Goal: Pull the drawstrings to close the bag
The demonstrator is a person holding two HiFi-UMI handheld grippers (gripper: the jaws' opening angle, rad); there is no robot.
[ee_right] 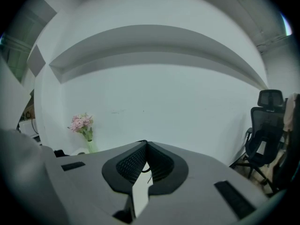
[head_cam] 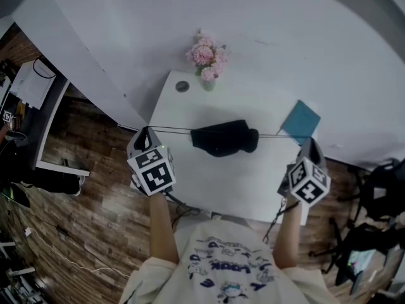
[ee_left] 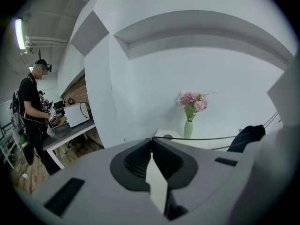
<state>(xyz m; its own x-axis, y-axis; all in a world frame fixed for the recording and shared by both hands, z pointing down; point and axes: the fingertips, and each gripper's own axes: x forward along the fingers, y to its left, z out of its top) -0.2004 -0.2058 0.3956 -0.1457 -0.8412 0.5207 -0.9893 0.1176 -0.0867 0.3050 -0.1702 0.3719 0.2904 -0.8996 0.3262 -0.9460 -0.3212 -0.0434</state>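
Head view, table (head_cam: 209,176): white, with wooden floor at its 9 o'clock side and a white wall beyond its 12 o'clock edge.
Head view, bag (head_cam: 223,137): black, bunched, lying near the middle of the table.
Head view, left drawstring (head_cam: 171,130): dark and taut, running from the bag's 9 o'clock side to the tip of the left gripper (head_cam: 147,130).
Head view, right drawstring (head_cam: 281,136): taut, running from the bag's 3 o'clock side to the tip of the right gripper (head_cam: 309,142).
Head view, grippers: held out past the table's two side edges, the bag between them.
Head view, flowers (head_cam: 205,59): pink, in a small vase at 12 o'clock from the bag, at the far table edge.
Head view, grey disc (head_cam: 182,86): at 11 o'clock from the bag.
Head view, teal notebook (head_cam: 300,120): at 2 o'clock from the bag, on the table corner.
Left gripper view, jaws: pressed together at the tip, pinching the left drawstring, which leads off toward 3 o'clock to the bag.
Left gripper view, person (ee_left: 30,107): in dark clothes, standing at 9 o'clock beside a counter with a microwave (ee_left: 77,115).
Right gripper view, jaws: closed, with a thin dark cord, the right drawstring, caught between the pads.
Right gripper view, office chair (ee_right: 265,125): black, at 3 o'clock against the wall.
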